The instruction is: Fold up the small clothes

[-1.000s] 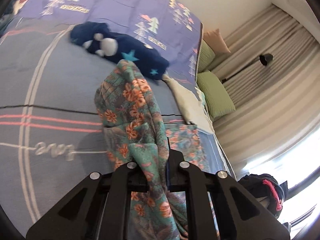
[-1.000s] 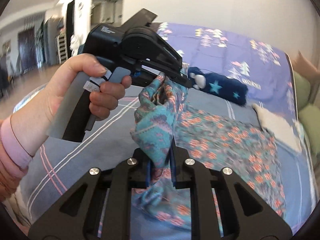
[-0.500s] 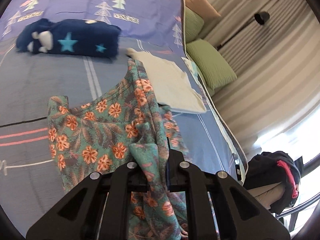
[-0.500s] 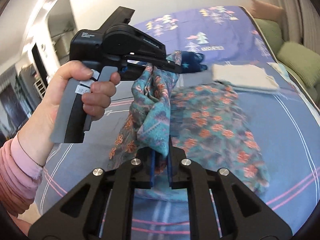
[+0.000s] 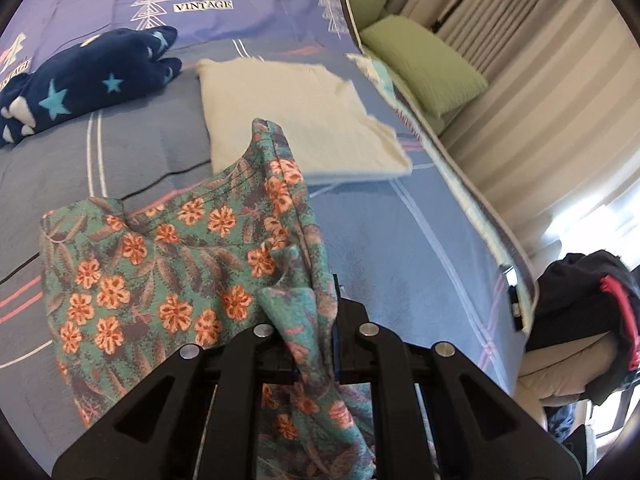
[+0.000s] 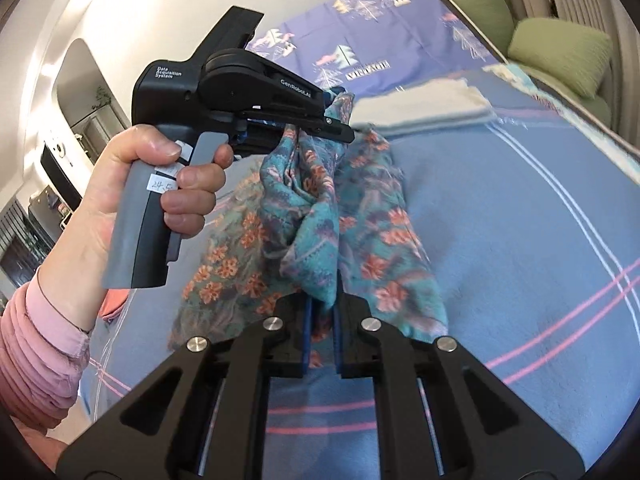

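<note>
Both claws have carried the teal cotton garment with orange flowers [image 5: 168, 280] across the blue striped bed [image 5: 400, 240] toward the folded cream cloth [image 5: 296, 108]. The left claw [image 5: 316, 344] and right claw [image 6: 322, 332] each clamp a bunched edge; its lower half now drapes on the bed. Judgement: a fold is being laid over, not yet released.

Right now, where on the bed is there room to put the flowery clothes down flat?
Bare blanket lies between the floral garment and the bed's edge, below the white folded cloth. Further up it's crowded: the white cloth, the navy star garment, green pillows.
</note>
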`<state>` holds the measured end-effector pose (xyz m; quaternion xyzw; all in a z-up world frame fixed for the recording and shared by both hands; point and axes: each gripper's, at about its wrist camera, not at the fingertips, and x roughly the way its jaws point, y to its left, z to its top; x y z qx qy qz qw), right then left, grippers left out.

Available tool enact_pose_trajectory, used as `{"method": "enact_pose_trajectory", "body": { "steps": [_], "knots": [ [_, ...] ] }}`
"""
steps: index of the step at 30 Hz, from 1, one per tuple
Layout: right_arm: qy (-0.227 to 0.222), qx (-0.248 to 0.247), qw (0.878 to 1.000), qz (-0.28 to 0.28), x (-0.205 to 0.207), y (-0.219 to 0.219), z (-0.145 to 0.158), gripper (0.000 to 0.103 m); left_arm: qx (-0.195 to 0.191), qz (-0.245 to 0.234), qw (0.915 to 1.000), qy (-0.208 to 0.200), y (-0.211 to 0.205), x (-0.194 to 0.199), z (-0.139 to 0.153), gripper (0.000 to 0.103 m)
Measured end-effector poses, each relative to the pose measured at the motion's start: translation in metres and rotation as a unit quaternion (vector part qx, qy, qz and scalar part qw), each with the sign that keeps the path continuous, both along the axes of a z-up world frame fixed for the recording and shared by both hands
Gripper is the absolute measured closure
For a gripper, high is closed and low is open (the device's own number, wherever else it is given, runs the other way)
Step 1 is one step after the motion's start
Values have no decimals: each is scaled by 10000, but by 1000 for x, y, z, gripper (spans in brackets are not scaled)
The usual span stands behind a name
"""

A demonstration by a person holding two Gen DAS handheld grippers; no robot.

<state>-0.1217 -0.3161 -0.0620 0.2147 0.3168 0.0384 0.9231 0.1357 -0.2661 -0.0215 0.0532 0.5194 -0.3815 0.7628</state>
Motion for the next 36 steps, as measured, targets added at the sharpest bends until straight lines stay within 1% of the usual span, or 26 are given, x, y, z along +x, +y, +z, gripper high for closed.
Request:
{"method": "enact_pose_trajectory", "body": {
  "steps": [1,2,3,5,7,8,11,13,14,15,16,18,20,24,25,26,27,28,29,30,31,32,33,34,35,36],
  "knots": [
    [62,62,10000,27,0,-3,-3,95,114,-17,9999,-47,-4,-1,-4,89],
    [115,130,9998,49,-2,-5,-6,94,152,-15,9999,-44,-4,-2,-5,82],
    [154,204,9996,81,-3,-6,-8,89,178,20,9998,-39,-7,-2,-7,78],
    [214,351,9991,72,-7,-12,-13,84,92,117,9999,-80,-6,-2,-4,61],
    [267,538,9982,53,-13,-20,-17,84,-126,127,9995,-254,-1,-7,7,59],
    [293,638,9975,60,-15,-25,-19,84,-203,65,9990,-389,1,-11,16,57],
    [357,902,9952,142,-23,-36,-23,83,-161,-89,9953,-949,10,-31,40,49],
    [363,978,9944,160,-28,-43,-24,80,-83,-289,9911,-1298,22,-48,51,43],
    [358,1010,9941,180,-31,-45,-24,79,-49,-341,9894,-1411,28,-56,53,42],
    [355,1031,9938,197,-34,-47,-24,74,-17,-371,9881,-1490,35,-62,54,42],
    [349,1023,9940,191,-37,-49,-23,72,44,-437,9866,-1571,46,-72,51,42],
    [372,988,9942,191,-41,-53,-23,72,231,-483,9851,-1635,68,-87,41,42],
    [473,801,9955,154,-43,-53,-24,72,347,-385,9856,-1611,89,-99,28,42],
    [622,323,9974,173,-37,-48,-26,72,443,-39,9905,-1303,141,-112,8,42],
    [632,129,9977,210,-34,-44,-27,72,444,12,9910,-1265,150,-116,6,42],
    [632,-39,9977,251,-31,-41,-26,72,443,32,9913,-1239,158,-120,5,42],
    [621,-309,9971,317,-28,-36,-25,72,424,-32,9920,-1188,168,-126,4,42],
    [615,-467,9964,358,-27,-32,-24,72,396,-142,9928,-1119,173,-132,4,41],
    [615,-740,9944,438,-23,-27,-24,75,377,-260,9933,-1065,176,-137,3,40],
    [620,-886,9930,481,-21,-25,-25,91,378,-339,9932,-1051,178,-141,2,40],
    [582,-1105,9903,604,-19,-22,-24,91,480,-449,9918,-1095,179,-148,-2,40],
    [509,-1399,9863,711,-20,-18,-22,94,630,-512,9900,-1156,177,-154,-6,40],
    [435,-1808,9797,752,-21,-15,-19,95,776,-558,9880,-1211,175,-158,-12,40],
    [373,-2320,9693,727,-23,-12,-16,103,875,-596,9866,-1245,173,-161,-18,40],
    [411,-2986,9525,439,-24,-10,-16,103,956,-609,9853,-1279,172,-164,-22,40],
    [501,-3364,9401,234,-24,-12,-17,103,1029,-577,9843,-1315,170,-165,-27,40]
  ]
}}
